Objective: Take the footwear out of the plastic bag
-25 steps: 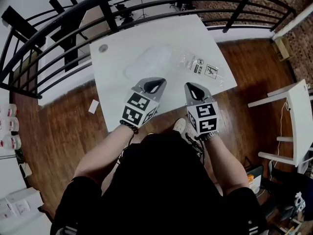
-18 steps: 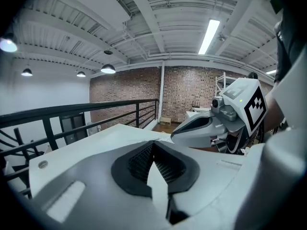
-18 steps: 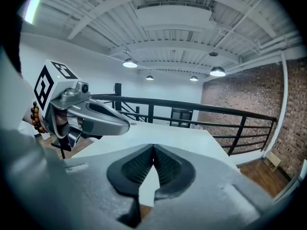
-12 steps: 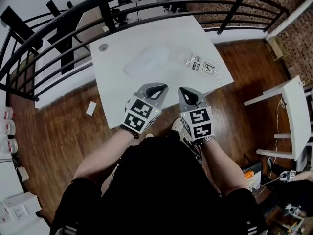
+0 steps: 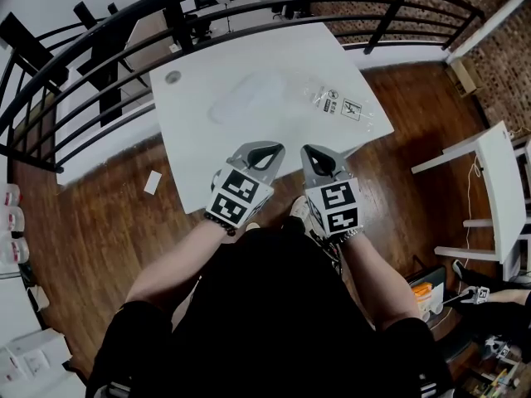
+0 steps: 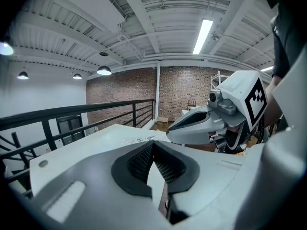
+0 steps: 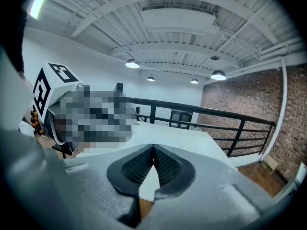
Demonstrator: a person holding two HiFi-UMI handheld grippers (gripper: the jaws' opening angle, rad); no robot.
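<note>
Footwear: a pale, slipper-like shape (image 5: 249, 99), blurred through clear film, lying near the middle of the white table (image 5: 199, 160), well beyond both tools.
Plastic bag: it (image 5: 340, 106) lies flat and stretches rightward from the footwear to a part printed with labels. From here I cannot tell which end is the mouth.
Left gripper: it (image 5: 267, 148) hangs over the near table edge with its jaws pressed together and nothing between them. Its own view (image 6: 152, 145) shows only the tabletop past the pads.
Right gripper: it (image 5: 317, 156) is just beside the left, and its jaws are likewise closed and empty (image 7: 153, 150).
Step in hand: I'd say the reach towards the bag has not begun, and nothing is touched.
How to do it well: both pairs of jaws need spreading before they arrive. One should pinch only film at the closed end and pin it to the table, while the other goes into the mouth for the footwear itself.
Grip advice: take the footwear by its edge or strap, not through the plastic, then draw it out low and along the table.
Risk: the film looks thin and slippery, so pulling without an anchor would likely drag the whole bag.
</note>
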